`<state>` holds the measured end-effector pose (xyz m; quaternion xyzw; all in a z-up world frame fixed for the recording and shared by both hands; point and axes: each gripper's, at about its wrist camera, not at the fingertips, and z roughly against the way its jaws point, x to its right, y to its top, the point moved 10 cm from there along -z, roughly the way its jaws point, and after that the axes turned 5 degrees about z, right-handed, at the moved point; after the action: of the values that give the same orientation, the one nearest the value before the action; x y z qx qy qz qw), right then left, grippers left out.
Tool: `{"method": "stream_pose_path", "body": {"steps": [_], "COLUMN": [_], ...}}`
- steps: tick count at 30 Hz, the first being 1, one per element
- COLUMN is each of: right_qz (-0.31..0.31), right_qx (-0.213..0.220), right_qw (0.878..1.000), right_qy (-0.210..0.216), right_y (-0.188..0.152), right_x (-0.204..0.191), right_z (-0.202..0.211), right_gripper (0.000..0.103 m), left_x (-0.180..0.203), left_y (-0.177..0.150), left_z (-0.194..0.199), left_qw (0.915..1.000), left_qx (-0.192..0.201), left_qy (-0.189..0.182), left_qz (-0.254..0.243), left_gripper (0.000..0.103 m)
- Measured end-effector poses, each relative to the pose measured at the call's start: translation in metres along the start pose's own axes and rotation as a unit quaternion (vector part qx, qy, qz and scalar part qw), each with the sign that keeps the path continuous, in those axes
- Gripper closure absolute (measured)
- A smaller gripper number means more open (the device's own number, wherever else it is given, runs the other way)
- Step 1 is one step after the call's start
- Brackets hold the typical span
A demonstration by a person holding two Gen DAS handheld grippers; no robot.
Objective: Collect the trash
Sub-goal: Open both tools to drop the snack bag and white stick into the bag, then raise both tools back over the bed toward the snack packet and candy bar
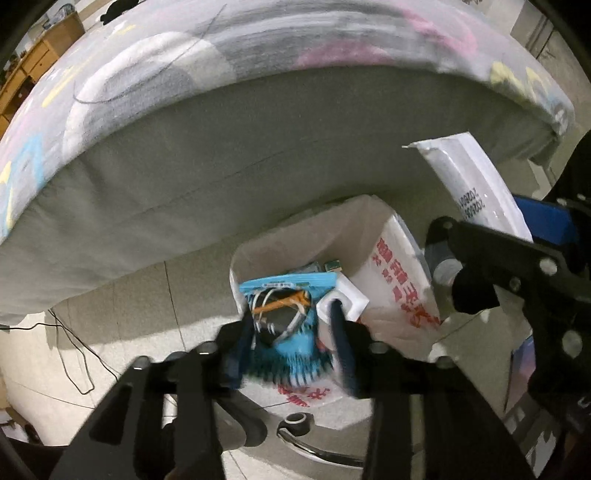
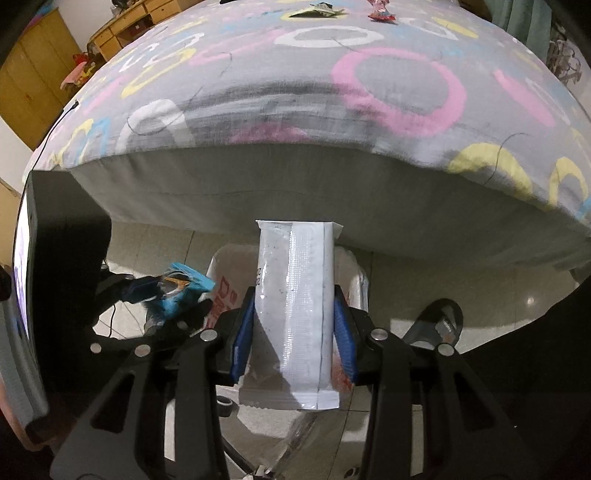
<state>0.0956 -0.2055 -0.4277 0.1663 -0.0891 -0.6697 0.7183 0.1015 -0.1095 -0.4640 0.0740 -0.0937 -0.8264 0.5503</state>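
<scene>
The wide bed point(image 2: 295, 122), its grey sheet printed with pink, yellow, white and blue rings, fills the upper half of both views, and its plain grey side panel overhangs a strip of pale tiled floor point(image 1: 122, 306), closing off the far side. On that floor, hard against the bed's edge, stands the white plastic trash bag with red lettering point(image 1: 391, 284), its mouth open upward and a few scraps already lying inside; its rim leaves only a narrow slot between bed and grippers. A black cable point(image 1: 74, 347) trails over the tiles to the left, and a dark sandal point(image 2: 439, 321) lies to the right of the bag. Wooden drawers point(image 2: 133, 22) stand beyond the bed, and two small wrappers, one greenish point(image 2: 317, 11) and one red point(image 2: 380, 11), lie on its far part. The right gripper point(image 2: 293, 332) hangs over the bag with the tall white foil packet point(image 2: 295, 310) upright between its blue pads, which stand a little clear of its sides. The left gripper point(image 1: 291, 343), spread partway, has the blue snack wrapper point(image 1: 284, 321) loose between its fingers, directly above the bag's mouth.
</scene>
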Motion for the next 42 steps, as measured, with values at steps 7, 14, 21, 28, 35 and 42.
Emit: {"method": "stream_pose_path", "body": {"steps": [7,14,21,28,35,42], "right_qz": [-0.015,-0.026,-0.033,-0.04,-0.047,-0.063], "right_qx": [0.007,0.01,0.012,0.018,0.012,0.034], "right_qw": [1.0,1.0,0.999,0.999,0.999,0.997], "right_qy": [-0.001,-0.002,-0.001,0.004,0.007,0.013], "right_y": [0.0,0.002,0.002,0.003,0.003,0.01], "right_x": [0.008,0.011,0.012,0.013,0.015,0.019], "right_z": [0.005,0.006,0.007,0.01,0.009,0.026], "right_gripper": [0.036,0.035,0.034,0.023,0.021,0.015], "left_x": [-0.006,-0.007,-0.008,-0.011,-0.011,-0.011], "left_y": [0.002,0.004,0.005,0.008,0.004,0.005], "left_z": [0.001,0.003,0.007,0.01,0.003,0.005], "left_qw": [0.9999,0.9998,0.9997,0.9993,0.9996,0.9989], "left_qx": [0.001,0.004,0.011,0.017,0.003,-0.002], "left_qy": [0.004,-0.001,-0.001,-0.003,0.001,-0.016], "left_qz": [0.01,0.02,0.02,0.032,0.028,0.044], "left_gripper": [0.026,0.026,0.026,0.024,0.018,0.008]}}
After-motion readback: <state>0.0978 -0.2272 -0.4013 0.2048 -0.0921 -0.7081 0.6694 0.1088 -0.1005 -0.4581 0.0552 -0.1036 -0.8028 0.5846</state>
